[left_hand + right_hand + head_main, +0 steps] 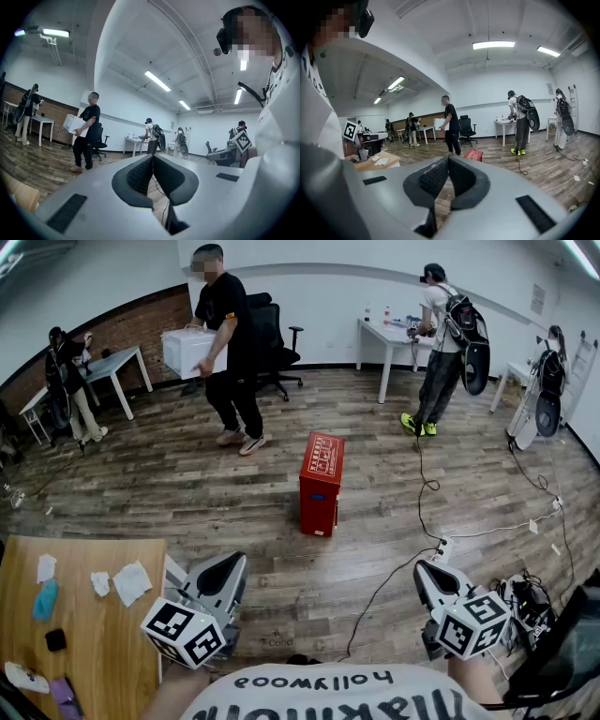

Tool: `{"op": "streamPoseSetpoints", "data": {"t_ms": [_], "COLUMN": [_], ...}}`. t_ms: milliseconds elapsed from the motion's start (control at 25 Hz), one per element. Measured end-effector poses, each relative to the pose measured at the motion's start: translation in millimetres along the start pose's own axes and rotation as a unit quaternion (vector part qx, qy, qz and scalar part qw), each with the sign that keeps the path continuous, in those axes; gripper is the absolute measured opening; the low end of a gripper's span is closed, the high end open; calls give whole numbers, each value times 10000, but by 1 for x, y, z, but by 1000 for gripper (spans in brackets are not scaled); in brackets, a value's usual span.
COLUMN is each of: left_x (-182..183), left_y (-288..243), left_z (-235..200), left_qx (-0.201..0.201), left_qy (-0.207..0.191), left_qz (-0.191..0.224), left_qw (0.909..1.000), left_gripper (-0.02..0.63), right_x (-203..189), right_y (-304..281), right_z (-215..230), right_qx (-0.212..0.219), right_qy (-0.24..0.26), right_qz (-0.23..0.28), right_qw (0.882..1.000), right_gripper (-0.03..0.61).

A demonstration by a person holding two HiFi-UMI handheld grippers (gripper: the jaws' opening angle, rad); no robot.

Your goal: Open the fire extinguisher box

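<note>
The tall red metal fire extinguisher box (322, 482) stands upright on the wooden floor (187, 498), well ahead of the left gripper (223, 576) and right gripper (429, 585), both closed and empty; rigid, probably heavy, it likely opens at its top lid's edge, though no latch shows.

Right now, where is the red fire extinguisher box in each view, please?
Head view: the red box stands almost at the centre.
Left gripper view: not in it.
Right gripper view: small, slightly right of and below centre.
Shared landmark: the person carrying a white box, seen in all three views.
</note>
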State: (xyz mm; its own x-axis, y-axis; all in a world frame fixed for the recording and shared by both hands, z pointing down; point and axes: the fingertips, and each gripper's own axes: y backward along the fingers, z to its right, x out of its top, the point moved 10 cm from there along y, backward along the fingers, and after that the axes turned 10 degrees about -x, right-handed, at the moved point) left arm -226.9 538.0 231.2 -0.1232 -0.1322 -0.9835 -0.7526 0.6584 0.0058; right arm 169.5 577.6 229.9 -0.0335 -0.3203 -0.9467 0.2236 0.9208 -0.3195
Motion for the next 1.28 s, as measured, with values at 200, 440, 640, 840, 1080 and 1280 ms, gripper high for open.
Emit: {"op": "streamPoseSetpoints", "data": {"t_ms": [200, 440, 640, 840, 1080, 1280], "left_x": [2, 2, 2, 5, 4, -7], "left_y": [-1, 0, 5, 13, 23, 27], "left_z": [0, -5, -15, -26, -50, -65], "left_qx": [-4, -4, -36, -50, -106, -246], "left_qy": [-47, -8, 6, 8, 30, -85], "left_qz": [1, 33, 44, 63, 36, -124], "left_qw": [10000, 10000, 10000, 10000, 9999, 9996], "left_gripper": [8, 8, 8, 8, 8, 8], "right_x": [3, 4, 4, 6, 4, 5], "right_y": [0, -1, -7, -14, -30, -40], "right_z": [2, -2, -12, -26, -47, -60], "right_qx": [40, 9, -16, -5, 64, 3], "right_qy": [-68, -48, -64, -42, -237, -32], "right_qz": [25, 17, 33, 126, 278, 272], "right_qw": [10000, 10000, 10000, 9999, 9993, 9996], "right_gripper": [9, 9, 11, 11, 12, 12]}}
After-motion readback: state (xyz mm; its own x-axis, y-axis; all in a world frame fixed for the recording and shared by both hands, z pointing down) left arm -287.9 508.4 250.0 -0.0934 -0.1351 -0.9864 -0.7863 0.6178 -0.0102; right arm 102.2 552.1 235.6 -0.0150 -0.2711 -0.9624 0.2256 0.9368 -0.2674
